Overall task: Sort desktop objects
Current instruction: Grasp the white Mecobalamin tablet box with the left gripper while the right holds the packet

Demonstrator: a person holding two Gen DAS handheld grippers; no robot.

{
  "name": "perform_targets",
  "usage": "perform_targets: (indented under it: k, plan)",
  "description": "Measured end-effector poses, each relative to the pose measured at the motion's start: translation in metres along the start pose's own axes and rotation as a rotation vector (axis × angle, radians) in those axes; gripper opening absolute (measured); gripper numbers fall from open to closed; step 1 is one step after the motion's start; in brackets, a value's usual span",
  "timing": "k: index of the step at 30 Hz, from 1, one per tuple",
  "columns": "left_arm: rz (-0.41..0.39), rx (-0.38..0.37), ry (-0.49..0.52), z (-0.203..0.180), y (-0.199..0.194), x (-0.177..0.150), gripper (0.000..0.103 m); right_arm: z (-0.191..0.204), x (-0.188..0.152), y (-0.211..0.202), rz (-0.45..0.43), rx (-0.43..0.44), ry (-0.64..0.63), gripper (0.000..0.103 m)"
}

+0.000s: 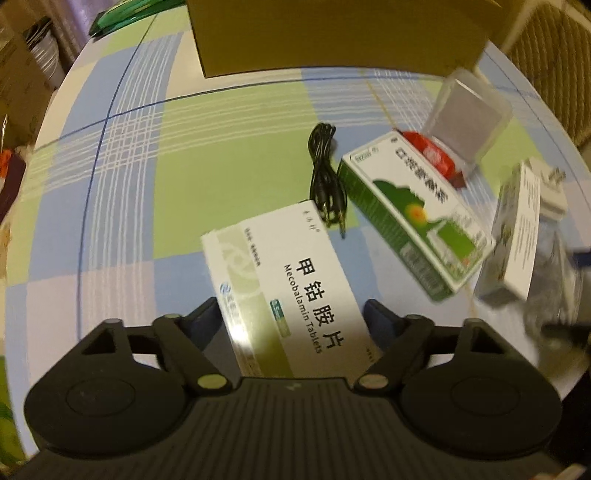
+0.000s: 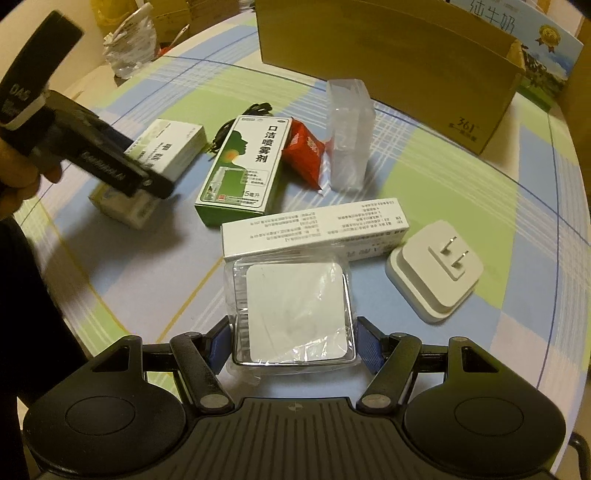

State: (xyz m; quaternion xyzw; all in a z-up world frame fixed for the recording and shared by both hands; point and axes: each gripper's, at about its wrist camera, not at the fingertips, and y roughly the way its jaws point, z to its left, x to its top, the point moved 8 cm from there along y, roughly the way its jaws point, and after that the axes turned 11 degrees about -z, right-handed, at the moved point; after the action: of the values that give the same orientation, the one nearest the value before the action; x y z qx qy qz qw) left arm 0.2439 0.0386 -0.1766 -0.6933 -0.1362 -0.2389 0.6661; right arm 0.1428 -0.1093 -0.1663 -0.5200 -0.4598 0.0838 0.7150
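My left gripper (image 1: pixel 293 314) is shut on a white Mecobalamin tablet box (image 1: pixel 284 284), one finger on each long side. From the right wrist view the same box (image 2: pixel 170 147) sits at the left under that gripper, which a hand (image 2: pixel 22 173) holds. My right gripper (image 2: pixel 293 343) is shut on a white square item in clear plastic wrap (image 2: pixel 295 314), just above the checked tablecloth. A green spray box (image 1: pixel 413 218) (image 2: pixel 240 166), a red packet (image 2: pixel 304 155), a black cable (image 1: pixel 325 173), a long white box (image 2: pixel 314 229) and a white plug adapter (image 2: pixel 434 277) lie on the table.
A large cardboard box (image 1: pixel 340 33) (image 2: pixel 388 62) stands at the far edge, with a printed milk carton (image 2: pixel 535 48) behind it. A clear plastic case (image 2: pixel 349 136) stands beside the red packet. A crumpled plastic bag (image 2: pixel 129 44) lies at the far left. The round table edge (image 2: pixel 92 288) curves close by.
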Motion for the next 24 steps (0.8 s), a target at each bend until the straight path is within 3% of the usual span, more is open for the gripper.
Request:
perform_targets:
  k: [4, 15, 24]
  plan:
    - [0.025, 0.001, 0.095, 0.006, -0.011, -0.008, 0.07, 0.001, 0.001, -0.002, -0.009, 0.003, 0.016, 0.066]
    - [0.003, 0.004, 0.044, 0.011, -0.007, -0.007, 0.071, 0.008, -0.002, 0.002, -0.005, 0.012, 0.038, 0.066]
    - [-0.024, 0.009, 0.074, 0.008, -0.006, -0.008, 0.067, 0.004, -0.004, 0.008, -0.001, -0.003, 0.036, 0.068]
